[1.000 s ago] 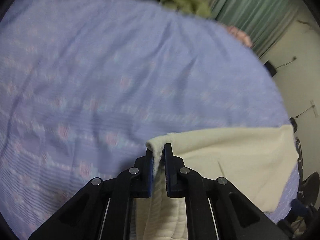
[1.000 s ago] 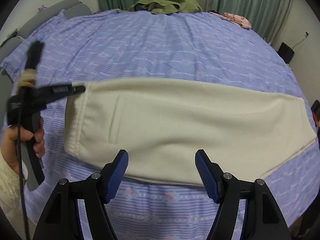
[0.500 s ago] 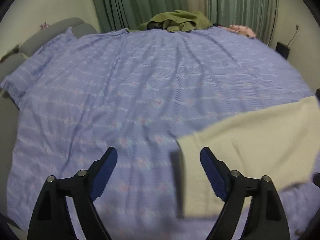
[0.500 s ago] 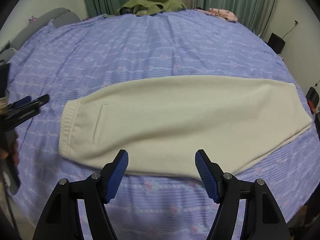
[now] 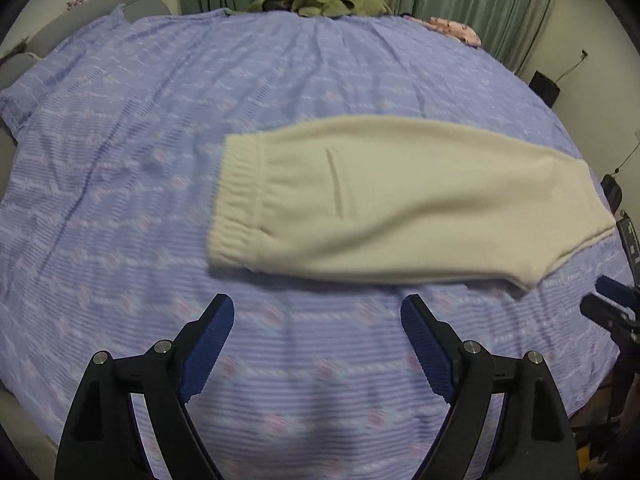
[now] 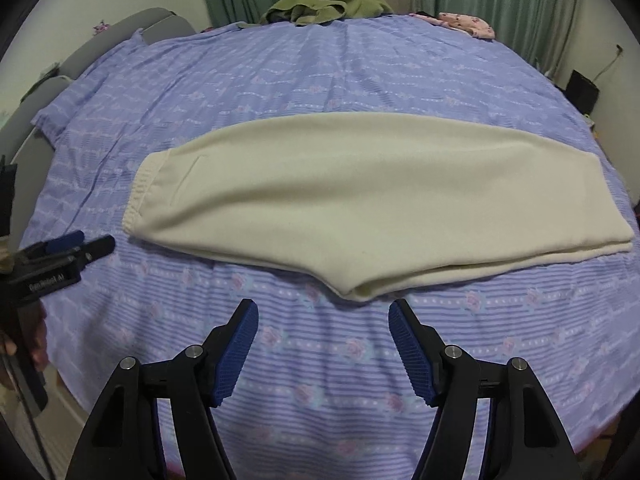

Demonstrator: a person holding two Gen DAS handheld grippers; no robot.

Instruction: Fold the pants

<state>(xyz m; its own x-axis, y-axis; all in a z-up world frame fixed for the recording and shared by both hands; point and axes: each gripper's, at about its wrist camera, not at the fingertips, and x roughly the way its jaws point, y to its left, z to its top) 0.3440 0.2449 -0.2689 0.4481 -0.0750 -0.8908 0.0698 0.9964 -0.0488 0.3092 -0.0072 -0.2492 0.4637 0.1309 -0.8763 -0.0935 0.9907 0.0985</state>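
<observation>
Cream fleece pants (image 5: 400, 200) lie flat on the bed, folded lengthwise, with the elastic waistband (image 5: 236, 204) to the left and the leg ends to the right; they also show in the right wrist view (image 6: 360, 196). My left gripper (image 5: 318, 316) is open and empty, above the sheet just in front of the pants. My right gripper (image 6: 324, 312) is open and empty, just short of the pants' near edge. The left gripper also shows at the left edge of the right wrist view (image 6: 76, 246).
A purple patterned bedsheet (image 5: 160, 120) covers the bed. An olive green garment (image 5: 324, 0) and a pink cloth (image 5: 456, 30) lie at the far edge by green curtains. Grey cushions (image 6: 120, 40) sit at the far left. Dark items stand by the wall at right.
My left gripper let go of the waistband, opened and drew back toward the near side. The pants now lie flat. My right gripper backed off a little, staying open.
</observation>
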